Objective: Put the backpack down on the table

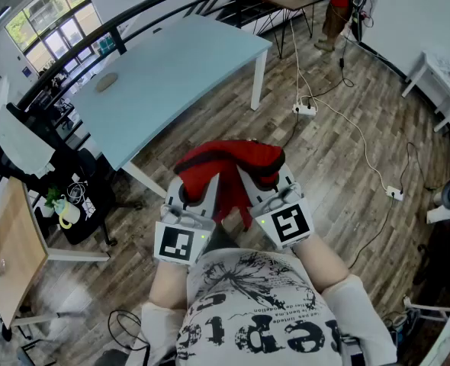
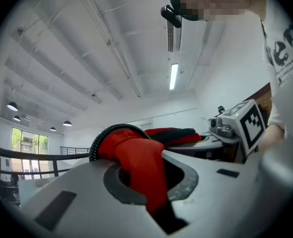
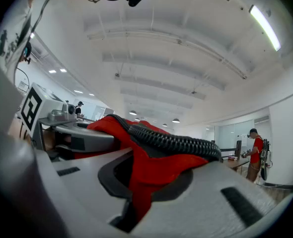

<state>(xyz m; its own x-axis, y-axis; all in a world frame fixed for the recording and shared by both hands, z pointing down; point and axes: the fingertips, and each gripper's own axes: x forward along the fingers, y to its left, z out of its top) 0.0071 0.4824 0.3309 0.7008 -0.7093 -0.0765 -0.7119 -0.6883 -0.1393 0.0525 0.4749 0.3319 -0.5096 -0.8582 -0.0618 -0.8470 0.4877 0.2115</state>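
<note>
A red backpack (image 1: 229, 162) with black trim hangs in the air in front of the person, above the wooden floor. My left gripper (image 1: 210, 193) is shut on a fold of its red fabric (image 2: 141, 167), beside a black corded handle (image 2: 114, 130). My right gripper (image 1: 252, 185) is shut on another red fold (image 3: 151, 175) under a black ribbed handle (image 3: 171, 143). Both grippers sit side by side at the pack's near edge. The pale blue table (image 1: 160, 78) stands beyond the backpack, to the upper left.
A black curved railing (image 1: 95, 40) runs behind the table. A wooden desk (image 1: 11, 242) and a black chair (image 1: 27, 147) stand at the left. White cables and power strips (image 1: 305, 109) lie on the floor to the right. A person in red (image 1: 338, 6) stands far back.
</note>
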